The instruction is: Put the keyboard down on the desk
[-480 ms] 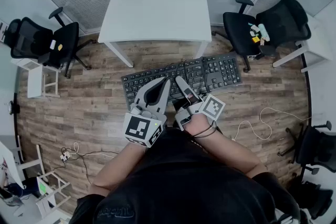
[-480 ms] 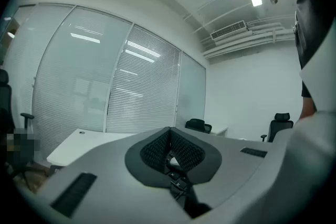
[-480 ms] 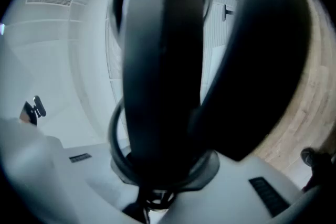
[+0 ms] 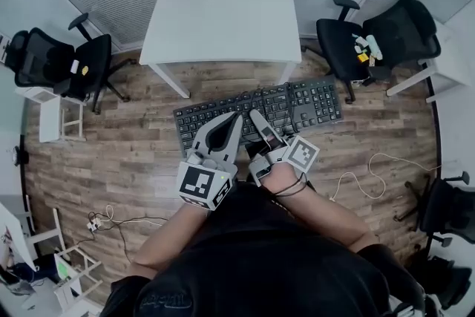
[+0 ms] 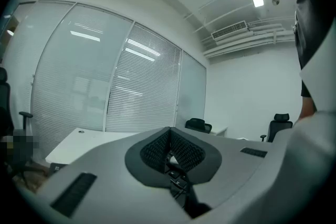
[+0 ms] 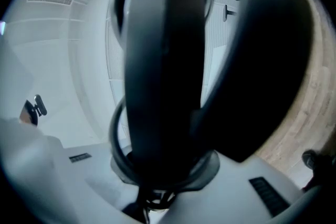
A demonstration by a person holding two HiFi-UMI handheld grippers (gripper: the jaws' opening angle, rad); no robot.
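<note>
Ahead on the wood floor [image 4: 111, 152], a white desk [image 4: 219, 11]. Short of the desk's near edge and clear of its top, a black keyboard [image 4: 304, 102], held flat and crosswise over the floor. On the keyboard's long edge farthest from the desk, the right gripper [image 4: 254, 116], clamped tight on that edge. Equally far from the desk and close alongside, the left gripper [image 4: 234, 117], pinched together on nothing, tips resting above the keys.

- The left gripper [image 5: 168, 130] shows its jaws meeting at the tips.
- Dark keyboard keys [image 5: 176, 178] show through the gap lower between them.
- A white desk [image 5: 89, 141] stands beyond, before slatted blinds [image 5: 142, 86].
</note>
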